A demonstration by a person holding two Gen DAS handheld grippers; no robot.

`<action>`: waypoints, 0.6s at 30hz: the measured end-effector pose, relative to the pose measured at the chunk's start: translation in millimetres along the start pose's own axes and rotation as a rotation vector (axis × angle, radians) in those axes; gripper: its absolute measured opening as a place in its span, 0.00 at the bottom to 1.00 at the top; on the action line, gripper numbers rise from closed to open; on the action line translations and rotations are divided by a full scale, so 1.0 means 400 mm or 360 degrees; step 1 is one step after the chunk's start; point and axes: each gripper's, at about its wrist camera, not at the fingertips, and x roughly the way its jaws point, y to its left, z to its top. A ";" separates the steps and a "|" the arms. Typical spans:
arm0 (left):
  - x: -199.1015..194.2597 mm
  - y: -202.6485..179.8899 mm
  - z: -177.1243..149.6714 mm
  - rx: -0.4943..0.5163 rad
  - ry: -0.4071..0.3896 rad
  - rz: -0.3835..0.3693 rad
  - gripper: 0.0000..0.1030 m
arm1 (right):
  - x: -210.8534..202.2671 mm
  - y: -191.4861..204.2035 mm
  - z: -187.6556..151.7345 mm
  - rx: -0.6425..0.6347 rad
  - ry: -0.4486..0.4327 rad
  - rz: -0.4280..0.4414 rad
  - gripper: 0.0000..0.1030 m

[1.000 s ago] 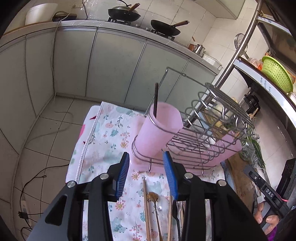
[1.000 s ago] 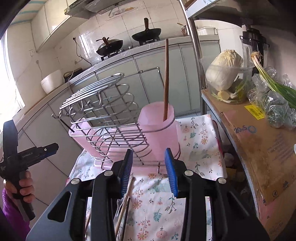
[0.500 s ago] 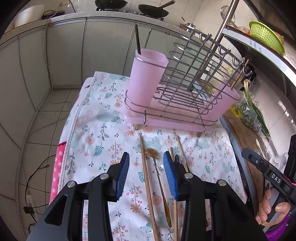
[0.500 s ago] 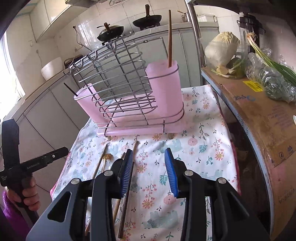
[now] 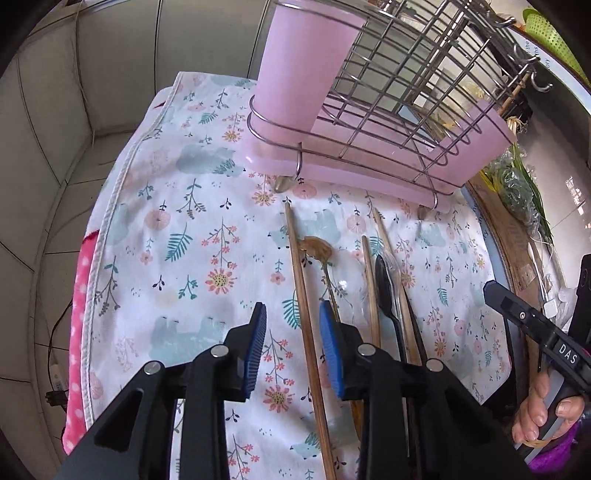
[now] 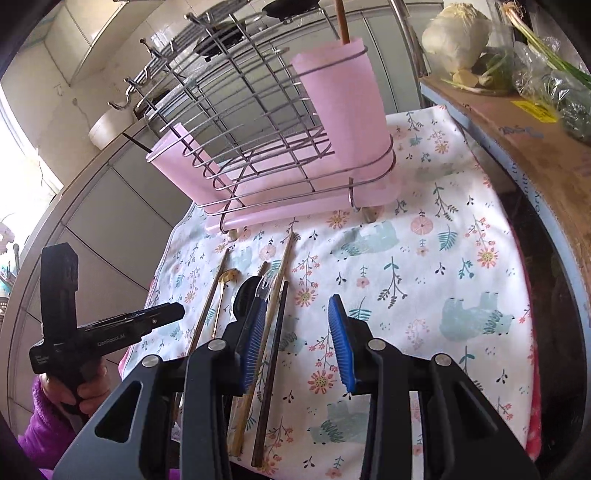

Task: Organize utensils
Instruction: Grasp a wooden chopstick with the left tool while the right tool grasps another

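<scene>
Chopstick [image 5: 303, 295] between closing left claw [image 5: 293, 349] pads

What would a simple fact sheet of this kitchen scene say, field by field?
surface: floral cloth
rack: wire rack with pink cups, standing on the cloth
utensils on cloth: wooden chopsticks, black spoon, gold spoon, lying side by side
already sorted: one wooden stick upright in a pink cup
left tongs: closing, chopstick between, not gripped
right tongs: open, empty

Bare cloth [image 6: 443, 280] right; rack [image 6: 258, 122] behind utensils [image 6: 273, 295]
</scene>
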 end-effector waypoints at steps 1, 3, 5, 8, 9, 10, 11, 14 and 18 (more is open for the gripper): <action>0.010 -0.002 0.006 0.0012 0.0018 -0.0005 0.19 | 0.009 0.000 -0.001 -0.0008 0.0019 0.0002 0.35; 0.029 -0.010 0.018 0.0040 0.0056 -0.0006 0.16 | 0.024 0.002 -0.004 -0.0025 0.0046 -0.0001 0.35; 0.048 -0.021 0.025 0.0076 0.0079 0.0017 0.15 | 0.037 0.000 -0.003 -0.0026 0.0065 0.0016 0.34; 0.078 -0.027 0.040 0.0084 0.0120 0.0036 0.15 | 0.053 -0.003 0.001 -0.0024 0.0095 0.0028 0.34; 0.087 -0.028 0.045 0.0085 0.0127 0.0043 0.15 | 0.057 -0.004 0.002 -0.0022 0.0103 0.0030 0.34; 0.096 -0.028 0.049 0.0086 0.0138 0.0052 0.15 | 0.063 -0.005 0.004 -0.0021 0.0113 0.0033 0.33; 0.107 -0.027 0.052 0.0079 0.0152 0.0064 0.15 | 0.070 -0.006 0.005 -0.0018 0.0123 0.0039 0.31; 0.123 -0.021 0.060 0.0055 0.0162 0.0067 0.11 | 0.091 -0.005 0.013 -0.0015 0.0163 0.0053 0.27; 0.113 -0.002 0.058 0.0009 0.0135 0.0074 0.06 | 0.128 0.005 0.039 -0.0006 0.0214 0.0075 0.23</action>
